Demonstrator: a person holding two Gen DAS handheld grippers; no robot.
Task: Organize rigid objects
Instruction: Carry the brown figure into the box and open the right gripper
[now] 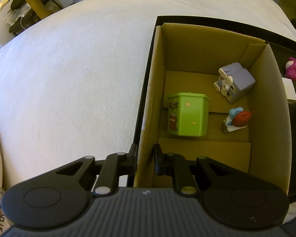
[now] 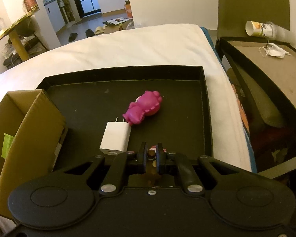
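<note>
My left gripper [image 1: 145, 154] is shut on the left wall of the cardboard box [image 1: 148, 98], one finger outside and one inside. Inside the box stand a green tin [image 1: 187, 116], a grey-purple figurine [image 1: 233, 81] and a small blue-and-red figurine [image 1: 237, 119]. In the right wrist view my right gripper [image 2: 150, 155] is shut on a small brown-and-red figurine [image 2: 151, 154] just above the black tray [image 2: 205, 102]. A white charger [image 2: 116, 137] and a magenta toy [image 2: 144, 108] lie on the tray ahead of it.
The tray and box rest on a white bed [image 1: 69, 69]. A dark side table [image 2: 266, 59] with a tipped cup [image 2: 260, 29] and a mask stands to the right. A gold-edged table [image 2: 11, 29] is at the far left.
</note>
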